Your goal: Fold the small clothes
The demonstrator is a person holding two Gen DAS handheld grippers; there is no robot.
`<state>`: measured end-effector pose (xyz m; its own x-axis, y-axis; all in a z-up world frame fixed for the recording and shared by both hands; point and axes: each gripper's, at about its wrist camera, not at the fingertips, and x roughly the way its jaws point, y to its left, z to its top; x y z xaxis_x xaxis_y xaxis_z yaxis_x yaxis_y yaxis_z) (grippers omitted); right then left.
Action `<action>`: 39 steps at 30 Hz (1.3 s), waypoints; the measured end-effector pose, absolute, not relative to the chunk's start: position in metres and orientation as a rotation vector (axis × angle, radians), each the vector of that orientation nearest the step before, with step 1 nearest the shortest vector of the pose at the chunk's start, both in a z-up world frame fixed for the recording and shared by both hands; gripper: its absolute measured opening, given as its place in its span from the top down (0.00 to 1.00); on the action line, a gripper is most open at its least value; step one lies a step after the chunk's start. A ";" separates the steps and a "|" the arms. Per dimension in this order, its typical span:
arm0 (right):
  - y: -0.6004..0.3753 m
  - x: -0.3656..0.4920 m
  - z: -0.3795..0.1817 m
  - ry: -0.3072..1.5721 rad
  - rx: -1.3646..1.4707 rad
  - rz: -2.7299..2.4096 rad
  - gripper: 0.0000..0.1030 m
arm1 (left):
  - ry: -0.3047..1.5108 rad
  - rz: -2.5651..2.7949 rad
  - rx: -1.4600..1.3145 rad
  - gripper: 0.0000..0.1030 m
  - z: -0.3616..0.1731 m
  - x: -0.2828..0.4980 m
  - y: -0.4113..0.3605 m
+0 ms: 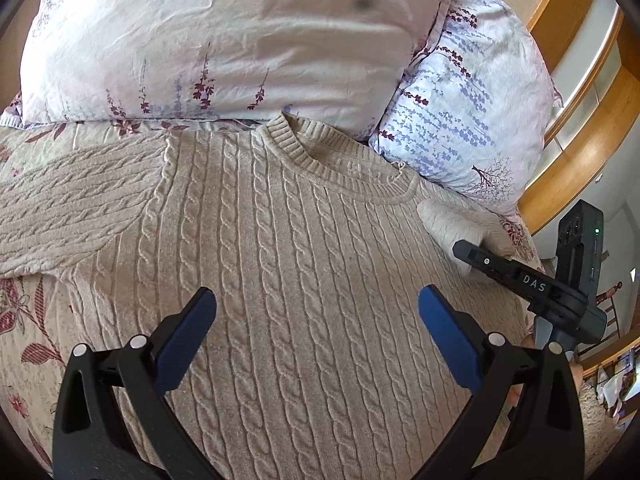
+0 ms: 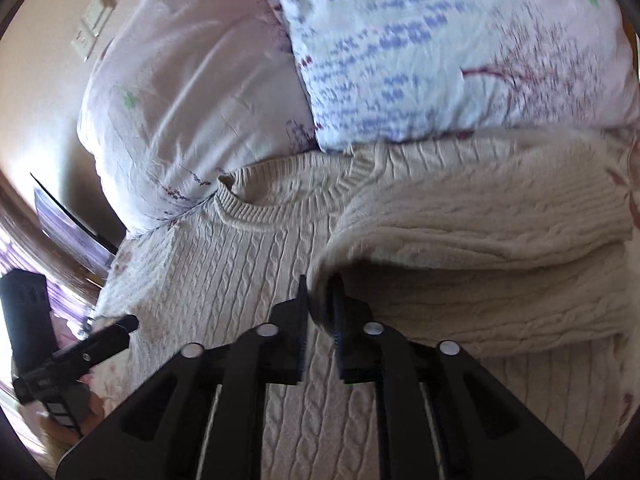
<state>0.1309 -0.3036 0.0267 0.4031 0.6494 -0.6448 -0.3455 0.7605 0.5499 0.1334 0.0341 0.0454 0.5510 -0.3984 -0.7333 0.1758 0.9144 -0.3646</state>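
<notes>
Sweater (image 1: 280, 240), beige cable knit, lies flat on a floral bedspread (image 1: 24, 320), its collar near two pillows (image 1: 240, 40). Left gripper (image 1: 316, 304) hovers over the chest with its jaws spread wide and nothing between them. Right gripper (image 2: 320, 300) has its jaws only a narrow gap apart, with the sleeve (image 2: 460, 240) cuff between its blue pads; whether they press on the fabric I cannot tell. That sleeve is folded across the body.

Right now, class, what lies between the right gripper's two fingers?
The cuff end of the sweater's sleeve sits between the right gripper fingers; the right wrist view shows it.
</notes>
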 end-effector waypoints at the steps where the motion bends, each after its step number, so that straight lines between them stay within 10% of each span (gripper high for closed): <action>1: -0.308 0.133 0.025 1.001 0.402 0.655 0.65 | 0.931 -0.349 -0.267 0.02 0.045 0.134 0.034; 12: -0.391 0.164 0.016 0.985 0.744 0.394 0.54 | 0.922 -0.354 -0.292 0.06 0.044 0.129 0.047; 18: -0.404 0.174 0.018 0.933 0.681 0.281 0.89 | 0.925 -0.345 -0.344 0.08 0.042 0.129 0.063; 27: -0.297 0.145 0.093 0.761 0.407 0.573 0.90 | 0.886 -0.371 -0.473 0.08 0.047 0.126 0.085; 29: -0.249 0.138 0.095 0.805 0.345 0.694 0.88 | 0.875 -0.380 -0.512 0.08 0.049 0.125 0.090; 33: -0.188 0.129 0.071 0.988 0.290 0.868 0.43 | 0.875 -0.387 -0.561 0.08 0.049 0.128 0.095; 39: -0.250 0.121 0.058 1.022 0.474 0.815 0.42 | 0.916 -0.404 -0.574 0.19 0.041 0.142 0.085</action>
